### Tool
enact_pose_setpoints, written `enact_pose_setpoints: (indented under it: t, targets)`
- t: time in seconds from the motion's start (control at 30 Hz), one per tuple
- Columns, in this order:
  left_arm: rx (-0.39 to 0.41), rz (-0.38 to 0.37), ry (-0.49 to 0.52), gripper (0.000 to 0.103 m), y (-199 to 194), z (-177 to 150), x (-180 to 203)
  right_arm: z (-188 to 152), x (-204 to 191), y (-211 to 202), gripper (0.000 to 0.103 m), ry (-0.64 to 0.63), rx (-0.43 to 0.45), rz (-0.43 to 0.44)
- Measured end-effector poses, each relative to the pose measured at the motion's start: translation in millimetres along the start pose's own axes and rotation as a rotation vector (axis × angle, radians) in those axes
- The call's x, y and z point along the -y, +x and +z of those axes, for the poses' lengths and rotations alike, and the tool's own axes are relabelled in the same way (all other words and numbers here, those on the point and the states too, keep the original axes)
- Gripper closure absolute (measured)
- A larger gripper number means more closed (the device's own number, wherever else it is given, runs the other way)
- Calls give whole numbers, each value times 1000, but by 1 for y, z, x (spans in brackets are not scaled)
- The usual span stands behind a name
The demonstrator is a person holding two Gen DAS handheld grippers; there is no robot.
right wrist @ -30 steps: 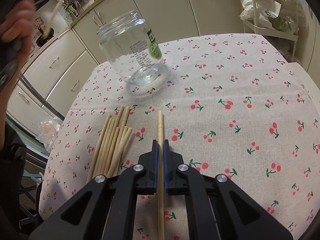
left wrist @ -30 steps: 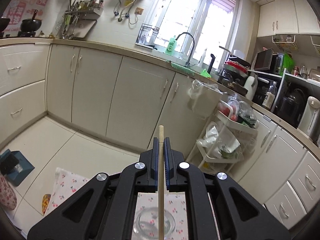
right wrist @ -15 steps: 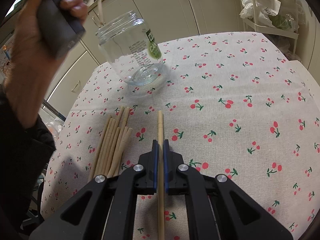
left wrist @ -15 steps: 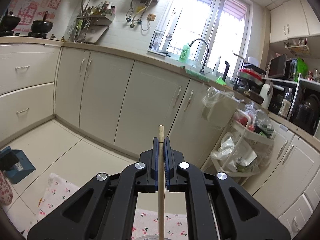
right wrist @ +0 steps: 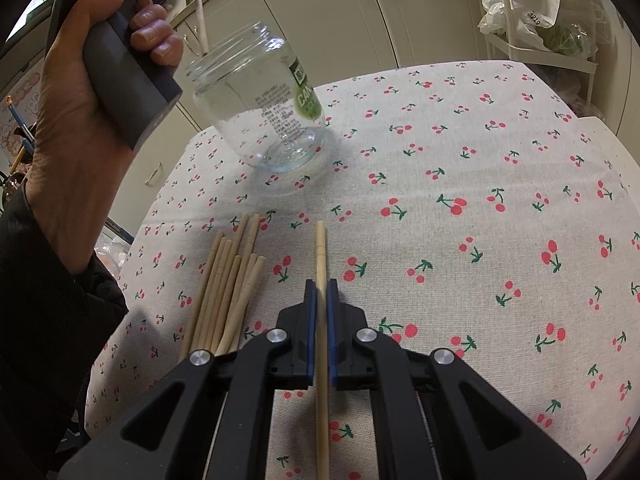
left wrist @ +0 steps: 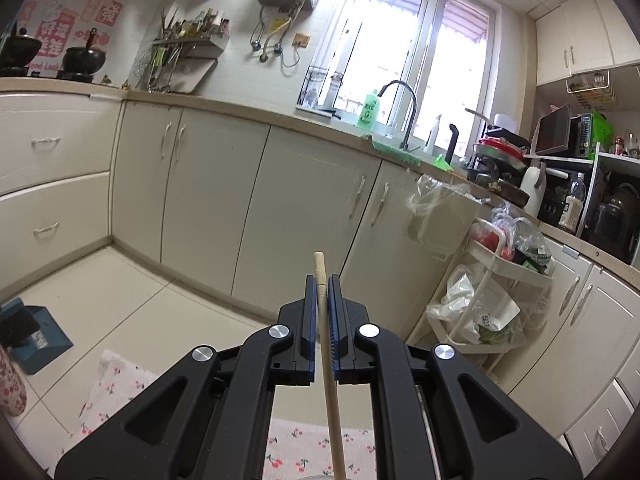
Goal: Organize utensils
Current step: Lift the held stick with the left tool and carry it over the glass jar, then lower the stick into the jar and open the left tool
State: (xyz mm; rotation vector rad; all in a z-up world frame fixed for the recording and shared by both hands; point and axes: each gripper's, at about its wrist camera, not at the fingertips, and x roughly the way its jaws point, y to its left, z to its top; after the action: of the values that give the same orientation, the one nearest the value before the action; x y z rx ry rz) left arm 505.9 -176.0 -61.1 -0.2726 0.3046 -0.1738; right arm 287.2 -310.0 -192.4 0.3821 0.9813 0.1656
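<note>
My right gripper (right wrist: 319, 285) is shut on a single wooden chopstick (right wrist: 320, 248) and hovers over the cherry-print tablecloth (right wrist: 480, 200). Several loose chopsticks (right wrist: 228, 288) lie in a bundle just to its left. Farther back stands a clear glass jar (right wrist: 276, 120) with a green label. A hand (right wrist: 72, 128) holds the left gripper's handle (right wrist: 128, 92) up at the jar's left. That gripper's chopstick (right wrist: 199, 16) hangs down, its lower end at the jar's mouth. In the left wrist view, my left gripper (left wrist: 322, 280) is shut on this chopstick (left wrist: 326, 344).
Cream kitchen cabinets (left wrist: 208, 208) run along the far side. A white trolley with plastic bags (left wrist: 492, 280) stands at the right, and a blue box (left wrist: 28, 336) lies on the floor. The table's left edge (right wrist: 132, 240) runs close to the chopstick bundle.
The hand with the left gripper has come in from the upper left and sunk toward the jar, bringing its chopstick to the jar's mouth. The right gripper has not moved.
</note>
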Motion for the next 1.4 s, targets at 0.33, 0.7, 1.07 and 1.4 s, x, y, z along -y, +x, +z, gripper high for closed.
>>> enact_pose_setpoints:
  t: [0.33, 0.7, 1.07, 1.4]
  targets:
    - [22, -6, 20, 98, -3, 6, 3, 0, 1, 1, 97, 2, 0, 1]
    - [54, 4, 41, 98, -1, 9, 6, 0, 1, 1, 97, 2, -1, 2]
    - [-34, -29, 107, 98, -18, -18, 3, 0, 1, 1, 97, 1, -1, 3]
    - [-194, -45, 192, 69, -63, -53, -19, 3, -1, -7, 97, 5, 28, 44]
